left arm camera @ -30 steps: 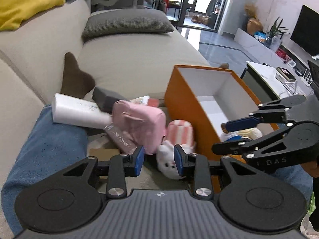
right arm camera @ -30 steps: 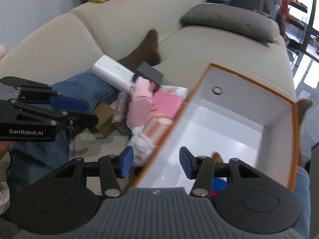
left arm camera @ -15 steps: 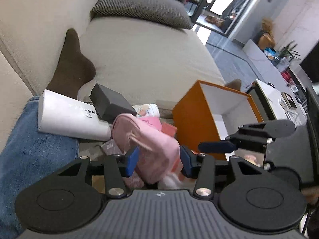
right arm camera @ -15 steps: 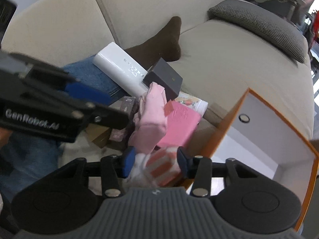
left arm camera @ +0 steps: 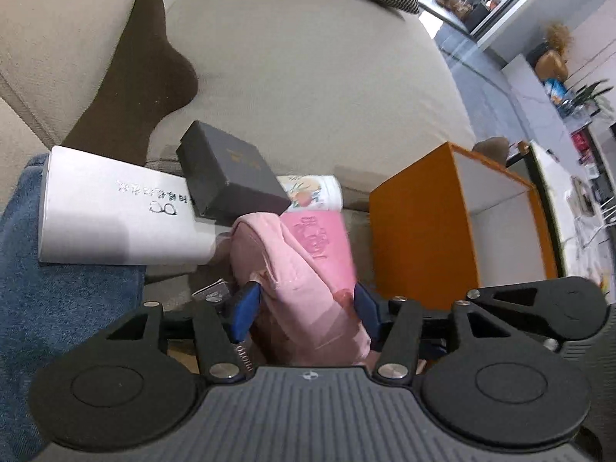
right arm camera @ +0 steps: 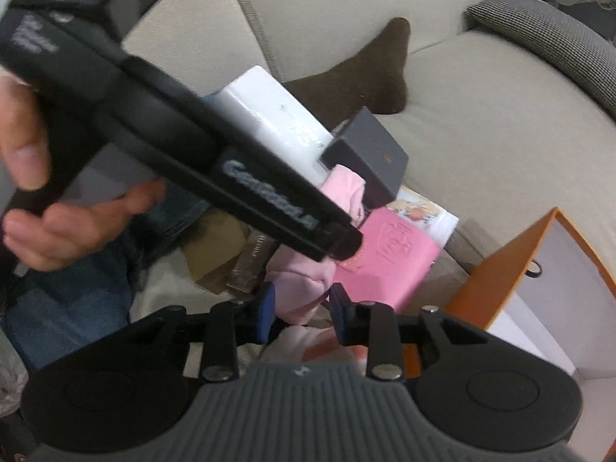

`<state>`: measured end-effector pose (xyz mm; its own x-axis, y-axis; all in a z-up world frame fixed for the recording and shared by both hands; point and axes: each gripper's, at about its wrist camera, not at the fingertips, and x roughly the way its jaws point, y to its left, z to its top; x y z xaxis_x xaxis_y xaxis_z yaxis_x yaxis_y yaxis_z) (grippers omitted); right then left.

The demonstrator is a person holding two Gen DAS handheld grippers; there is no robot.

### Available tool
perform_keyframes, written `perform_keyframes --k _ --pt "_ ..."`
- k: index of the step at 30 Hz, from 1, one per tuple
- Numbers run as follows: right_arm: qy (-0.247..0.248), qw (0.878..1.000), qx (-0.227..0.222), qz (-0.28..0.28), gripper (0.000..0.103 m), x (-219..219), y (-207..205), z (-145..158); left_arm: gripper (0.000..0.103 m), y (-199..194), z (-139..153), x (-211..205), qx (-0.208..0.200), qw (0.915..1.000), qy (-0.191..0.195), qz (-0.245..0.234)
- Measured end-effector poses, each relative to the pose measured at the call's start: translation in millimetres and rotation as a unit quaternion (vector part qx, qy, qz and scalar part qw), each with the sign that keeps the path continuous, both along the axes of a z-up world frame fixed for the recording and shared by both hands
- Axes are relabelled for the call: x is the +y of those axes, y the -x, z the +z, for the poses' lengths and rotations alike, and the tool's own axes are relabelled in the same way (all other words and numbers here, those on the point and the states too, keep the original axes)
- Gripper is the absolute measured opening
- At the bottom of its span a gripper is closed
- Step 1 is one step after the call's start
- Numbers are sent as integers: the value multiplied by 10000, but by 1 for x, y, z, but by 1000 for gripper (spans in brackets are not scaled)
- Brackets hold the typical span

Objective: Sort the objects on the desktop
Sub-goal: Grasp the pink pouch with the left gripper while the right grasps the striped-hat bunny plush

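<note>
Since a second earlier both grippers had dropped in over the pile, away from the orange box [left arm camera: 419, 238]. The left gripper [left arm camera: 304, 310] was opening, its jaws straddling the pink pouch [left arm camera: 292, 281] without pinching it. The right gripper [right arm camera: 300, 308] was closing around the same pouch's lower end, pads not quite pressing yet. The pouch lay on a pink booklet [right arm camera: 389, 261], beside a dark grey box [left arm camera: 231, 177] and a white box [left arm camera: 111, 223], all on the sofa [left arm camera: 308, 77].

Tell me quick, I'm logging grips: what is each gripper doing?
Left gripper: jaws opening, astride the pink cloth pouch, no firm grip.
Right gripper: jaws closing around the same pouch, not yet clamped.
</note>
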<state>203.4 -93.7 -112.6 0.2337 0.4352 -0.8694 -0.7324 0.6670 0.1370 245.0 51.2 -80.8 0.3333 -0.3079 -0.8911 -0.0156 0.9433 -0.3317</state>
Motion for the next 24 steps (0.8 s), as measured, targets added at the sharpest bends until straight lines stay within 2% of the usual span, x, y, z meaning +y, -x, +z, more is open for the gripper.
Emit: perform_keyframes --k 2,3,4,6,9,12,13,16,24 --pt "-137 9999 86 56 32 1 1 2 62 2 -3 -1 70 9999 -136 -41" --pt "-197 9997 140 67 31 2 1 2 56 4 -5 -2 81 9998 -190 -55" --pt "-236 9995 181 73 29 3 2 3 54 7 -5 -1 34 9998 -196 -54" --pt "-221 9996 195 52 27 5 4 5 44 16 -3 0 -111 9996 -261 -62" --pt "-193 9995 204 -133 29 0 10 11 37 30 5 6 -324 9993 -176 -53" --pt "-77 9987 175 -471 30 -10 18 18 35 51 17 6 -732 9968 -279 -134" --pt "3 9982 166 -584 35 -13 23 20 35 57 20 5 -843 9958 -320 -180" --pt "209 9966 196 -774 35 -18 37 20 33 80 32 4 -1171 9921 -371 -258" --pt "1076 9931 -257 -381 33 3 57 -8 32 130 63 11 -1712 9848 -282 -117"
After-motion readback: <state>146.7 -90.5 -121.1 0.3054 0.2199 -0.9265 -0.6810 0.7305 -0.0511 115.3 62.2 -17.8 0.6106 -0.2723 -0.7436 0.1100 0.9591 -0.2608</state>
